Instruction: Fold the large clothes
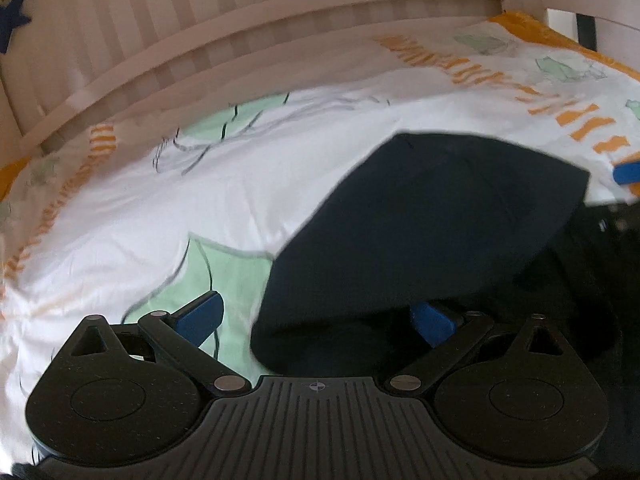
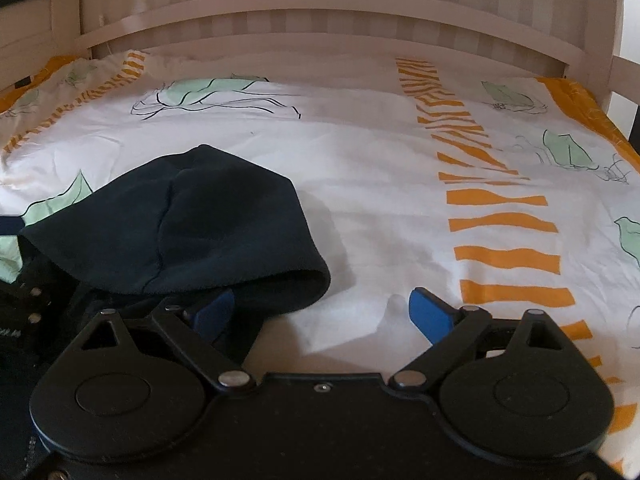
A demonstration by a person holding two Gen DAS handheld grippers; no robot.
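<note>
Although only part of it is shown, the dark navy fleece garment is seen lying on the white bed cover printed with orange stripes and green shapes, before the pale slatted wooden headboard; what looks like its hood is spread flat, with a rolled hem towards the cameras. It is judged soft, limp and fairly light, likely to sag and crease once lifted, though not slippery. A hold is best taken at the thick hem or at a seam, where the layers are gathered. The left gripper is spread wide, one blue pad tucked under the cloth edge, nothing pinched. The right gripper is likewise wide apart and empty, one pad at the hem.
</note>
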